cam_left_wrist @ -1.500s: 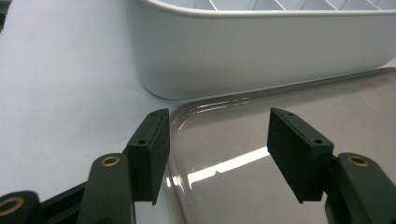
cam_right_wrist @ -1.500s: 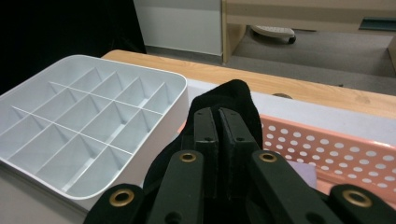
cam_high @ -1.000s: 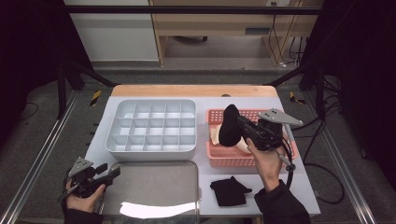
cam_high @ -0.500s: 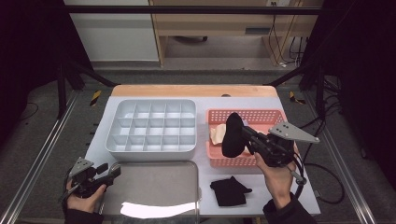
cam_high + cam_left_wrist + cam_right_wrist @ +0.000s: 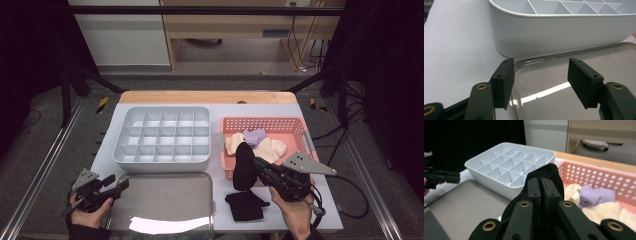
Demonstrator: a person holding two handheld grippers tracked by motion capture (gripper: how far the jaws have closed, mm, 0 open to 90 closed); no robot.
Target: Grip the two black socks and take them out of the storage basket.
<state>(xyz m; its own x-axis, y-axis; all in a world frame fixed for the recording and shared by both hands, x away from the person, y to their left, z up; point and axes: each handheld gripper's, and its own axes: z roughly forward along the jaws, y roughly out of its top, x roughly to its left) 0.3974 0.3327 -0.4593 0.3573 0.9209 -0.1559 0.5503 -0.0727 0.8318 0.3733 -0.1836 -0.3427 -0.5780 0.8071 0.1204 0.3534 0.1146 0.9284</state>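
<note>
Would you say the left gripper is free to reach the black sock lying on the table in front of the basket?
Probably yes. The left gripper is open and empty, and only the flat metal tray lies between it and the black sock on the table. The right gripper, holding another sock, hovers close above.

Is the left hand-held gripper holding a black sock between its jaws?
No, the left hand-held gripper is open, and between its jaws shows the shiny metal tray lying beside the white plastic compartment box.
</note>
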